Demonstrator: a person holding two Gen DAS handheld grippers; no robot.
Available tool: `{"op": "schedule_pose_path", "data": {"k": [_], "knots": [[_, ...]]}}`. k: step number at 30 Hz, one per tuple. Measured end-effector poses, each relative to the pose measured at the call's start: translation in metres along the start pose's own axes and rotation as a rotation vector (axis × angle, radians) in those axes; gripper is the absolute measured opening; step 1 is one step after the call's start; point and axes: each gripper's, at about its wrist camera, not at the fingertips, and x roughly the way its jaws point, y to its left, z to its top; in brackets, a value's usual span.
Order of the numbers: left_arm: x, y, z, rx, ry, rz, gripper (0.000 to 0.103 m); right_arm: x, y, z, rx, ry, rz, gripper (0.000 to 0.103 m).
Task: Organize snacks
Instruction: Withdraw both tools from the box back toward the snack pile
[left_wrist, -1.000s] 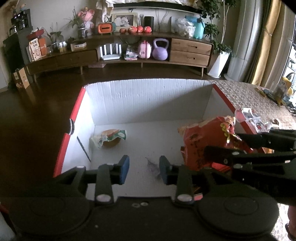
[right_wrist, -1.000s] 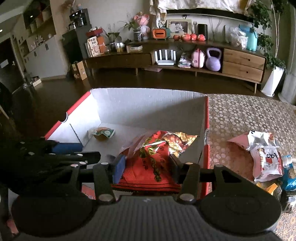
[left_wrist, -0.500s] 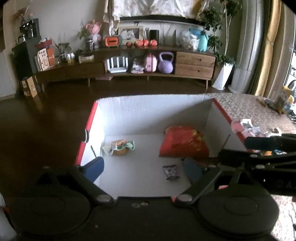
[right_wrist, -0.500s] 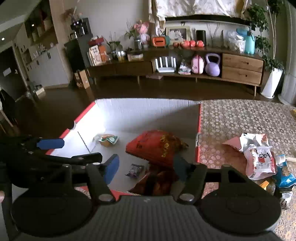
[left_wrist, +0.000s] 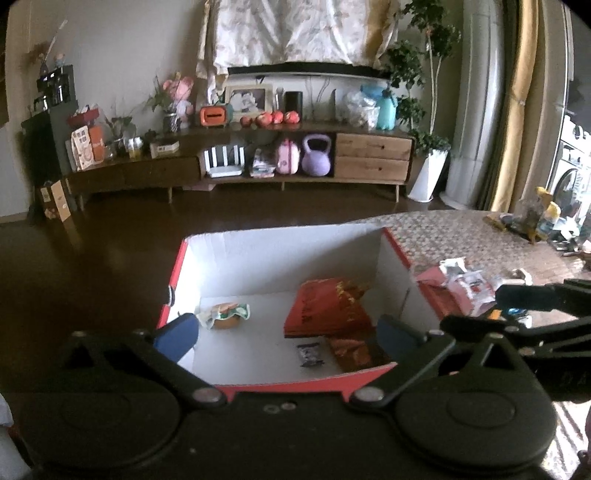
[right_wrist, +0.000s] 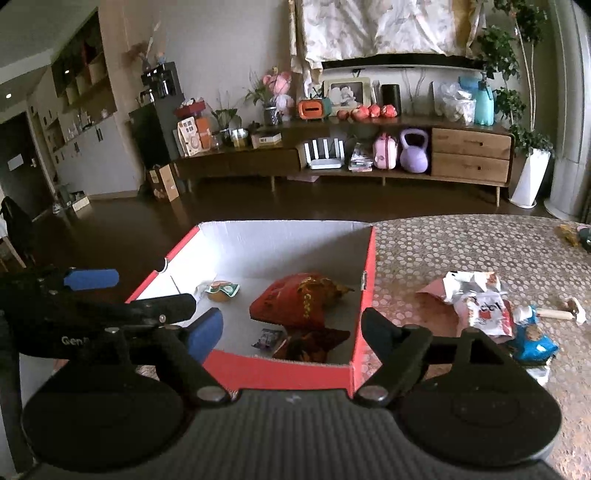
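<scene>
Here, two hand-held grippers hang above a red-sided cardboard box (left_wrist: 173, 273) with a white interior, set on a patterned tablecloth (right_wrist: 461, 240). The left gripper (left_wrist: 284, 334) has its blue-padded jaws spread wide and holds nothing; the right gripper (right_wrist: 291, 326) is likewise spread wide and empty, its jaws framing the near right part of the box.

Inside the box, a large red snack bag (left_wrist: 328, 310) lies against the right wall, partly covering a second, orange-toned bag (left_wrist: 351, 350) near the front edge. Just beside them on the white floor sits a small dark wrapped sweet (left_wrist: 309, 353). A round pastry in a green-and-white wrapper (left_wrist: 225, 315) rests well apart, near the left wall.

Outside the box, to its right on the tablecloth, more snacks remain loose: a crumpled red-and-white packet (right_wrist: 480, 306), a blue packet (right_wrist: 532, 338) near it, and a small wooden-handled item (right_wrist: 557, 313) beyond.
</scene>
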Motion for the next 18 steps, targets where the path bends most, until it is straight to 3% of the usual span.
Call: {"op": "schedule_pose_path", "data": {"k": [13,16,18], "knots": [[-0.043,-0.042,-0.003,0.039,-0.045,-0.047,0.103,-0.07,-0.015,-0.014,0.037,-0.074,-0.027,0.088],[-0.051,-0.054,-0.005,0.043,-0.049,-0.063,0.103,-0.088,-0.024,-0.019,0.055,-0.092,-0.04,0.103],[-0.054,-0.06,-0.005,0.041,-0.047,-0.076,0.103,-0.098,-0.03,-0.022,0.063,-0.103,-0.051,0.103]]}}
